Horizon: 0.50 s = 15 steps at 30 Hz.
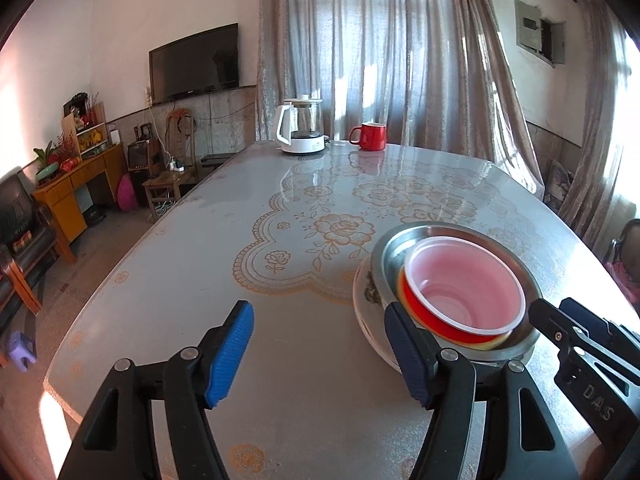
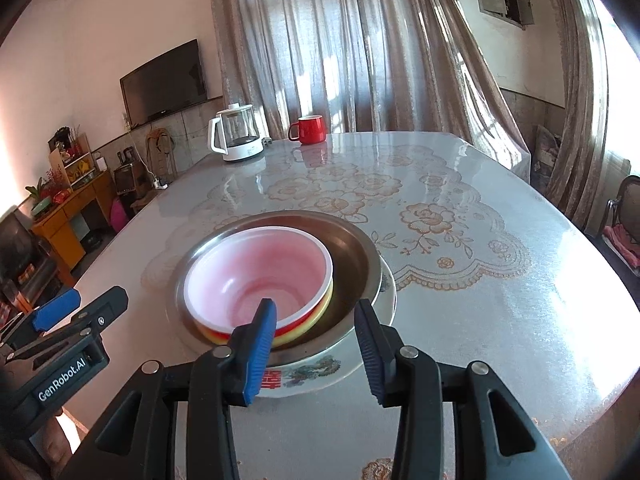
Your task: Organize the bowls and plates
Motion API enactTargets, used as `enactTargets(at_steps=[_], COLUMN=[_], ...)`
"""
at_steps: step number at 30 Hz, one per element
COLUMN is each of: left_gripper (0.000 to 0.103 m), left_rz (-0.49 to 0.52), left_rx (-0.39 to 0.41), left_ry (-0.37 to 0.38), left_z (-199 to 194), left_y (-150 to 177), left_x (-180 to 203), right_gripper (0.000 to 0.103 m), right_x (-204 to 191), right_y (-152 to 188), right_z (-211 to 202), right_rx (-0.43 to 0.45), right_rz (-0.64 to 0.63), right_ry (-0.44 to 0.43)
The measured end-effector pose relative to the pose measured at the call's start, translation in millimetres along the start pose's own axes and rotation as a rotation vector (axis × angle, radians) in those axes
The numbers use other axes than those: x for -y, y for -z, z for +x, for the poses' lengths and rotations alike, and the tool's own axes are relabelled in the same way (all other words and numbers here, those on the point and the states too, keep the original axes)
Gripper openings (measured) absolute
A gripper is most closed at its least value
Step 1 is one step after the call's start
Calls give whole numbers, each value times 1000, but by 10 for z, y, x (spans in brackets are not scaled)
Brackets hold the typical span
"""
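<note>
Sunlit curtains are hanging behind the worktop, where a red bowl is sitting in a steel bowl on a plate whose far rim is hidden. Both the left gripper at the stack's 9 o'clock and the right gripper at its 6 o'clock are hanging with fingers apart, gripping nothing.

- The left gripper hangs over the near edge of the table, its 2 blue-padded fingers spread wide apart with nothing between them.
- Toward the table's near right edge sits a stack of 3: a white plate at the bottom, a steel bowl on it, and a red bowl with a pale pink inside nested in the steel one, lying tilted.
- The gripper's right finger crosses in front of the stack's near left rim; contact cannot be told.
- The right gripper enters from the right edge, just beside the steel bowl.
- At the table's far edge stand a white kettle and a red mug, near each other.
</note>
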<state>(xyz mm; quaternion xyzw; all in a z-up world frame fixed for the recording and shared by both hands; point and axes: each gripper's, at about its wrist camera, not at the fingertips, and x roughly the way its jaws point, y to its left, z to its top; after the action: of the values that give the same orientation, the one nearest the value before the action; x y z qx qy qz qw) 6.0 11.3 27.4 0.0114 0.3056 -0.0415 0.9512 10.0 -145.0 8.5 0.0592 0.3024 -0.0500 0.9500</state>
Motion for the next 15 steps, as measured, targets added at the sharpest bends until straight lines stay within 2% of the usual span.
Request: enactTargets(at_steps=[8,15], left_gripper=[69,74], left_rz=[25,36], left_rx=[-8,-5], left_ry=[14,11], left_z=[-31,-47], left_y=[31,38], left_x=[113,161], right_gripper=[41,41], right_x=[8,39], right_y=[5,8], right_z=[-9,-17], right_rx=[6,3], right_rz=[-1,13], right_ry=[-5,-5])
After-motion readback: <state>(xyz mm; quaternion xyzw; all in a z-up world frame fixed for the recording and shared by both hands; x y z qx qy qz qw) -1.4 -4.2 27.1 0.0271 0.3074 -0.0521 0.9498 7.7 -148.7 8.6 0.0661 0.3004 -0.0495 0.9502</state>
